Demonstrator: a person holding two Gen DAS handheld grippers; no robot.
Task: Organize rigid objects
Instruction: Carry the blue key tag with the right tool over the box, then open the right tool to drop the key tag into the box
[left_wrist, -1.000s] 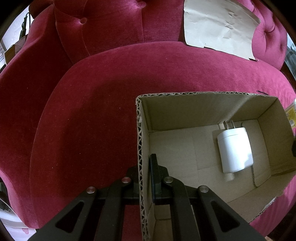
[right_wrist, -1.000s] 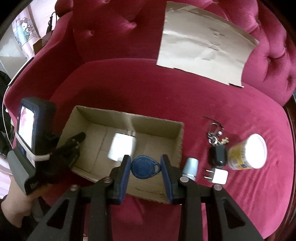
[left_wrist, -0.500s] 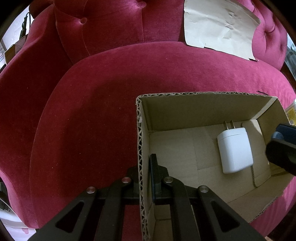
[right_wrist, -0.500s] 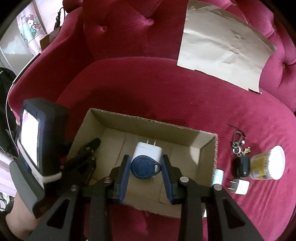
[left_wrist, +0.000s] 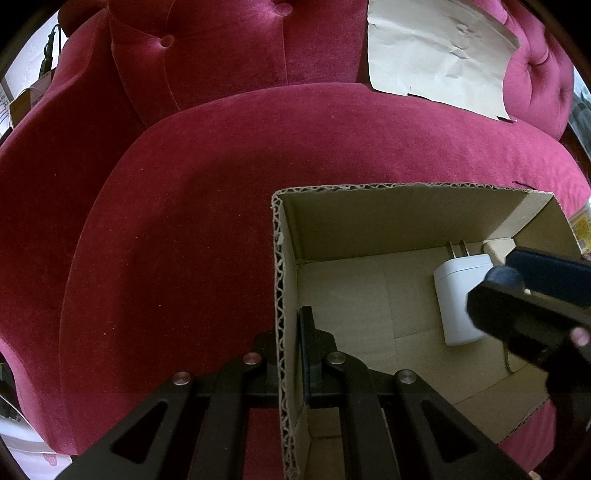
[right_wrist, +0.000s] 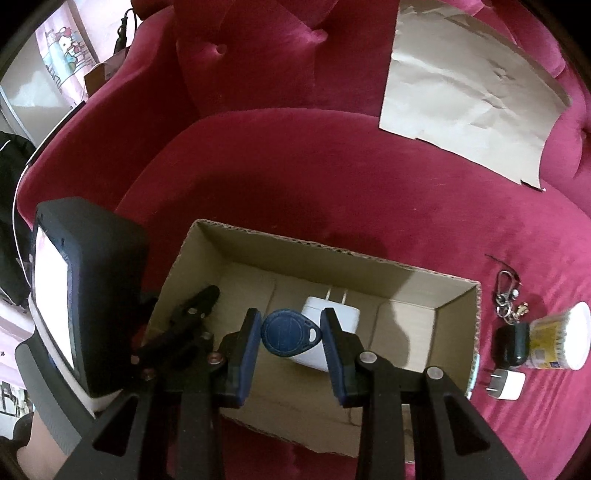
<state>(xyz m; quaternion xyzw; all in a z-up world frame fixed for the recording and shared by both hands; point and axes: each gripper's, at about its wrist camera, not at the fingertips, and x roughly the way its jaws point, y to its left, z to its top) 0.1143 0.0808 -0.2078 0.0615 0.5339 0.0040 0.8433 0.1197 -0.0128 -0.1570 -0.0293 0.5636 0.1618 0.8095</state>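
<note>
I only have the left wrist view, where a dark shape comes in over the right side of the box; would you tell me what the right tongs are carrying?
Observer: The right tongs are shut on a blue teardrop key fob, held above the cardboard box.
Operator: Thank you. What lies directly under it?
Observer: The white charger on the box floor; the fob hangs over it.
Operator: Is anything left outside the box?
Observer: Yes, on the sofa right of the box: a key ring with a black fob, a cotton swab tub and a small white plug.
Operator: And my left tongs?
Observer: The left tongs are clamped on the box's left wall.
</note>
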